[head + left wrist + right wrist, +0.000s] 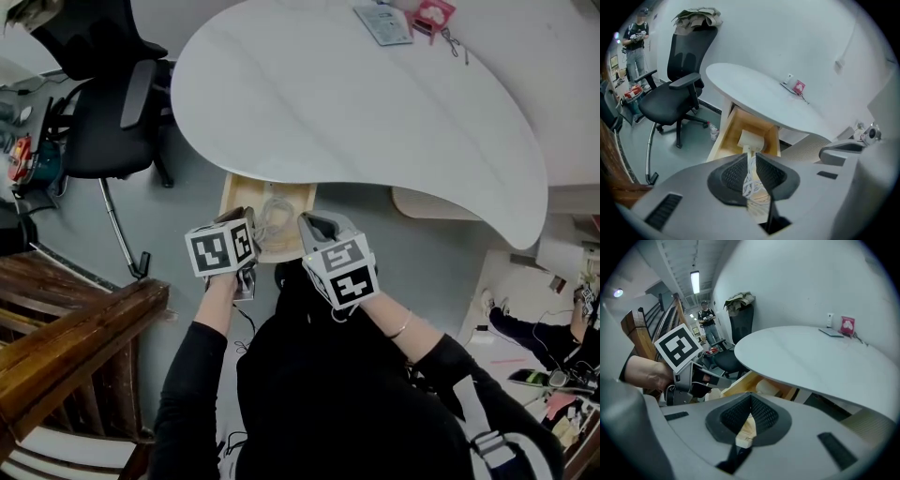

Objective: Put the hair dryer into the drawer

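Under the white table [375,112] a wooden drawer [231,199] stands pulled out. The cream hair dryer [752,139] lies inside it, and its white cord [273,221] is coiled towards the drawer's front. My left gripper [234,234] hovers over the drawer's near left corner. In the left gripper view [750,161] its jaws stand a narrow gap apart, and the cord shows through the gap below them. My right gripper [314,225] is at the drawer's near right corner. In its own view [750,401] the pads meet at the tips with nothing between them.
A black office chair [103,112] stands to the left of the table. A wooden stair railing [66,337] runs at the lower left. A booklet [382,23] and a pink item [433,14] lie on the table's far side. A person [635,42] stands far off.
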Demonstrator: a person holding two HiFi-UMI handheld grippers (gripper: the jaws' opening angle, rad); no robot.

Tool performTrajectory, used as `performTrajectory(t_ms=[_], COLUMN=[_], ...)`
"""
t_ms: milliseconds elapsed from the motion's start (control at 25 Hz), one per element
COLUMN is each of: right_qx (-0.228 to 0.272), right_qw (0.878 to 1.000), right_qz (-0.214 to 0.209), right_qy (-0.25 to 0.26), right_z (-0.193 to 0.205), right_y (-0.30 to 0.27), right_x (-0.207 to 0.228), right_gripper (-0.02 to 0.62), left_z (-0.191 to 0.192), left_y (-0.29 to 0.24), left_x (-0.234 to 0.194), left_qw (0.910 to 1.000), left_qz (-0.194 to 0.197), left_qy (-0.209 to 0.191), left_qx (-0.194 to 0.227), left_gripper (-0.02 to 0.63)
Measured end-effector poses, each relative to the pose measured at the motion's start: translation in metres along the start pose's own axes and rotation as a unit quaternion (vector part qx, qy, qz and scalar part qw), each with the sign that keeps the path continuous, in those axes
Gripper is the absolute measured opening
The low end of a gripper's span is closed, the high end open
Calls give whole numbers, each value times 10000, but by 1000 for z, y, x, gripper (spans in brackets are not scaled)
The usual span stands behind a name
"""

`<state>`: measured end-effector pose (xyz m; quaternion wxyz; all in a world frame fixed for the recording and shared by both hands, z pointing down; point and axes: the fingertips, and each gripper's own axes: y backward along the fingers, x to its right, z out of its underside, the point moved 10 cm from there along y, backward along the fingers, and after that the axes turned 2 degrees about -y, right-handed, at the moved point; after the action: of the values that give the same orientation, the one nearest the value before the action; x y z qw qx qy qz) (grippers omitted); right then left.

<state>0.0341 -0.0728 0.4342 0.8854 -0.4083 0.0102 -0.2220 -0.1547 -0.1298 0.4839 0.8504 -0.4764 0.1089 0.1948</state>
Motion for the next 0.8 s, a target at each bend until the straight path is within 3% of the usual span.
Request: performTrajectory(t_ms=[400,800], right_qx=[233,833], right_qw=[9997,9963], right_qz=[-9,-208], right_qy=[52,50], right_z=[7,9], right_y=[22,52], right_x=[-15,-25], right_gripper=[5,5], left_z=[8,20], left_y=[52,113], left_x=[1,12], left_qw=[9958,9761], left_qz=[353,753], left_qy=[-146,-544], left_qx=[832,1966], left_gripper=[11,9])
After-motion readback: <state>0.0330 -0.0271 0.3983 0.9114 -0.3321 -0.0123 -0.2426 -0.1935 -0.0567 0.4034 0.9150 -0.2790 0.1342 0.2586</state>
